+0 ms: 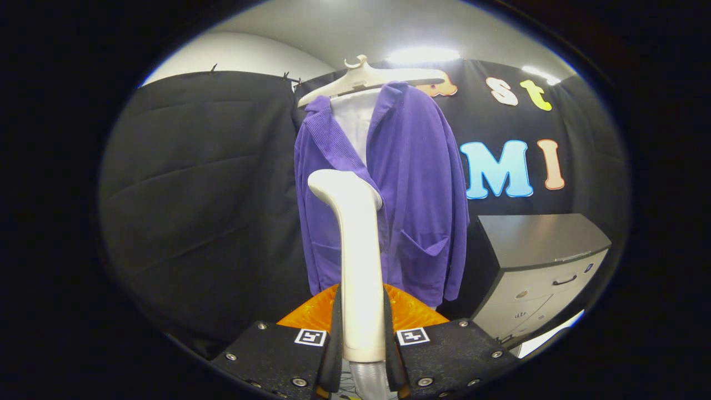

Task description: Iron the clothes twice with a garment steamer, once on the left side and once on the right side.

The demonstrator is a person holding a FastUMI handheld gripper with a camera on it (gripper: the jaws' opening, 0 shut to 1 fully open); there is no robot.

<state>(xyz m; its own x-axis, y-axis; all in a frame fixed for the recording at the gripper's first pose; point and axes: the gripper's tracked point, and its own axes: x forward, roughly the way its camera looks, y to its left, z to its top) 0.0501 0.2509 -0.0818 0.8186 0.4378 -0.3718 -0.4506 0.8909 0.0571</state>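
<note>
A purple cardigan (414,194) hangs open over a white shirt (353,119) on a white hanger (364,78) in front of the black booth wall. My gripper (361,333) is shut on the handle of a white garment steamer (358,250), which stands upright between the fingers. The steamer's head (341,186) is bent toward the cardigan's left front panel, at chest height. Whether the head touches the cloth I cannot tell. A grey hose (369,380) leaves the handle's lower end.
A grey drawer cabinet (541,266) stands to the right of the cardigan, close to its hem. Black padded cloth (205,194) covers the wall to the left. Bright ceiling lights (422,54) glare above the hanger.
</note>
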